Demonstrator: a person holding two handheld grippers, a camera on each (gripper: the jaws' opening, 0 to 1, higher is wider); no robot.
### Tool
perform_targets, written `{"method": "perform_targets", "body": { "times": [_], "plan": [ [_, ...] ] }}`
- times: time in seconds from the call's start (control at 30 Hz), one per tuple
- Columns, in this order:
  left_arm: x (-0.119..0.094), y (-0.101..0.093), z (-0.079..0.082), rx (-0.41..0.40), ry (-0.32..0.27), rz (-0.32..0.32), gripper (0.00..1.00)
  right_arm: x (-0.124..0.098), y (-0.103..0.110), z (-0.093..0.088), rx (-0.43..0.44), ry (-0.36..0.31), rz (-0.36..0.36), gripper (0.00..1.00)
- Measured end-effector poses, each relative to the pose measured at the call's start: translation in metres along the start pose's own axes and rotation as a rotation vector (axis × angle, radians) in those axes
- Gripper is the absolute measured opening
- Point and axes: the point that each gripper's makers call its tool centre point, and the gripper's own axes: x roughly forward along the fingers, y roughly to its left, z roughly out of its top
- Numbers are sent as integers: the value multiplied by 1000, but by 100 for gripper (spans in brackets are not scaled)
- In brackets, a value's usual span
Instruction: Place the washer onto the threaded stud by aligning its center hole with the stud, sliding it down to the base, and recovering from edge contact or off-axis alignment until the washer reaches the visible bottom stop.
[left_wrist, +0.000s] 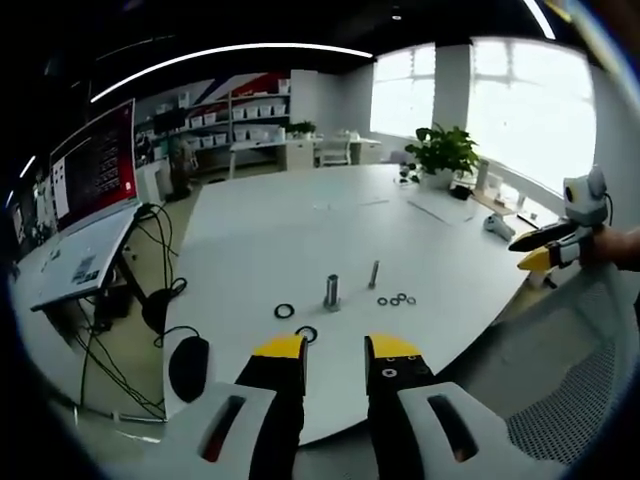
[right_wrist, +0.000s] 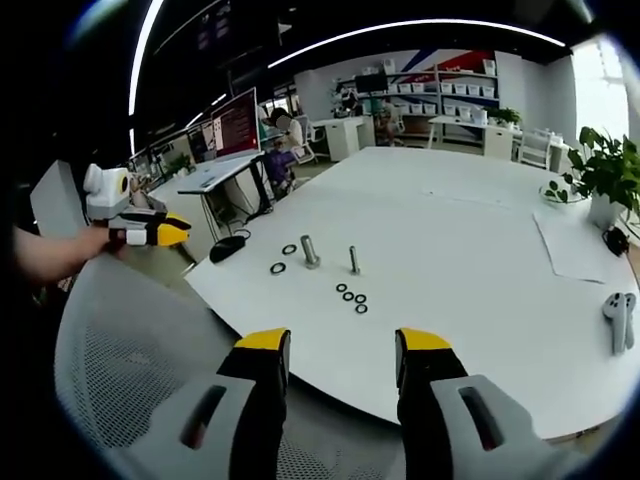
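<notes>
Washers (right_wrist: 351, 297) — small flat rings, likely rigid, light, slippery — lie on the white table (right_wrist: 470, 250) beside the thin threaded stud (right_wrist: 353, 259); pinch by the rim. Left gripper (left_wrist: 337, 347) and right gripper (right_wrist: 340, 340) both spread, empty.

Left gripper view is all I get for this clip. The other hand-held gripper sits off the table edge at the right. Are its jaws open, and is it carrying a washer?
Observer: The right gripper view shows the right hand-held gripper with its jaws wide apart and nothing between them.
Reviewer: Where is it relative to the table?
Observer: It hangs over a mesh chair, short of the table.
Reviewer: Anyone else in the room?
Observer: Yes, a person sits at a desk beyond the table.
</notes>
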Motion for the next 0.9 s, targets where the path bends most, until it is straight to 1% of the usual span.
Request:
{"method": "perform_targets", "body": {
  "times": [0.13, 0.23, 0.9],
  "plan": [
    [0, 2, 1, -1, -7, 1, 21, 0, 0, 0, -4, 2, 3, 45],
    [1, 2, -2, 1, 2, -4, 21, 0, 1, 0, -5, 1, 6, 45],
    [2, -2, -4, 1, 22, -17, 22, 2, 6, -3, -28, 22, 30, 45]
  ]
}}
